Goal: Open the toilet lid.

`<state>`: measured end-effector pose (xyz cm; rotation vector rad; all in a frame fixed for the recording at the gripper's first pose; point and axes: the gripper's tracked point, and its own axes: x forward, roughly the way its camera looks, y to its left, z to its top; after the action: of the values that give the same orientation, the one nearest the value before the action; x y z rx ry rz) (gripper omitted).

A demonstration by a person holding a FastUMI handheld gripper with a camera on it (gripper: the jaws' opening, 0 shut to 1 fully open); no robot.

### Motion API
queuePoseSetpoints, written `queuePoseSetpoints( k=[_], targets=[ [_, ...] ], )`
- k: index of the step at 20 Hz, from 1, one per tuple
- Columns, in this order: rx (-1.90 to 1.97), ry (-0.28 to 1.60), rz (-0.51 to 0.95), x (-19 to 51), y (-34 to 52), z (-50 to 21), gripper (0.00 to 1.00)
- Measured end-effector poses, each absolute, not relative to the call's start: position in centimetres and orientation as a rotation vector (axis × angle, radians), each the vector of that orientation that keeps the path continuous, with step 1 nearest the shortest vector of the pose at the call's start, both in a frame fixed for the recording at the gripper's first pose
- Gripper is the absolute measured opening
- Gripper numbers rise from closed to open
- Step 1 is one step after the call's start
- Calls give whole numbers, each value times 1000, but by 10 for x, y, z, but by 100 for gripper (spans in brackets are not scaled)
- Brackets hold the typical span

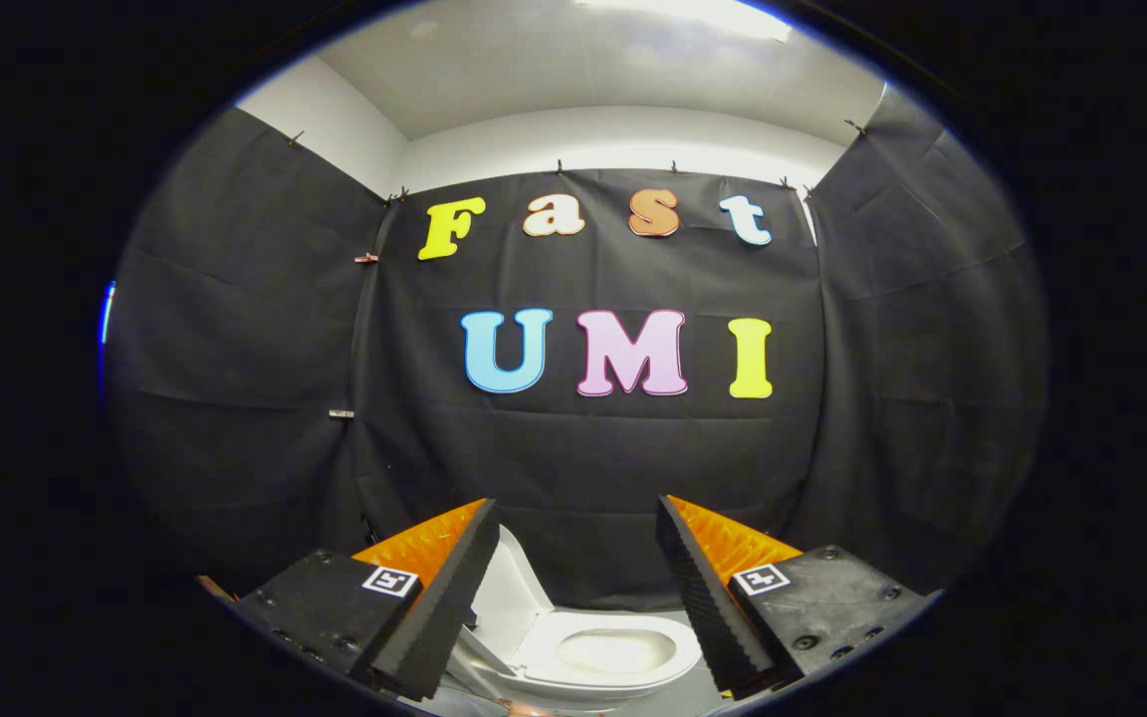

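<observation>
The gripper (pixel 573 597) is held well above the toilet (pixel 598 662), with the camera directed mainly at the black cloth wall (pixel 593 448) of the booth. The jaws are spread wide apart and nothing is held between them; neither finger is in contact with any object. The ribbed black pads (pixel 454 607) are seen on the inner faces, backed by orange plates.

The toilet is located below and beyond the fingers, at about 6 o'clock between them. The bowl (pixel 618 652) is exposed and is seen to be white and empty. The toilet lid (pixel 509 597) is seen raised and leaning towards 10 o'clock from the bowl, partly hidden behind the left finger. Whether a seat ring is raised together with the lid cannot be told.

Step in hand: the lid is judged to be already up, so the opening stroke is considered complete or very nearly so. The present moment is judged to be the withdrawal or final check, with the jaws released and clear of the lid.

Next move: it should be confirmed that the lid rests stably in its raised position and does not fall back. If it is found short of its rest, a light push on its edge with one finger, directed towards the wall, is called for. Otherwise the gripper is to be carried clear, and contact with the lid is to be avoided.
</observation>
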<state>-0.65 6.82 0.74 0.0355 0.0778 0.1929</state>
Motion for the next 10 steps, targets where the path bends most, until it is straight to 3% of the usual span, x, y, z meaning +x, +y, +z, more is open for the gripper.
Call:
queuePoseSetpoints(
  k=[10],
  targets=[
    [22,77,200,-7,71,7,99]
  ],
)
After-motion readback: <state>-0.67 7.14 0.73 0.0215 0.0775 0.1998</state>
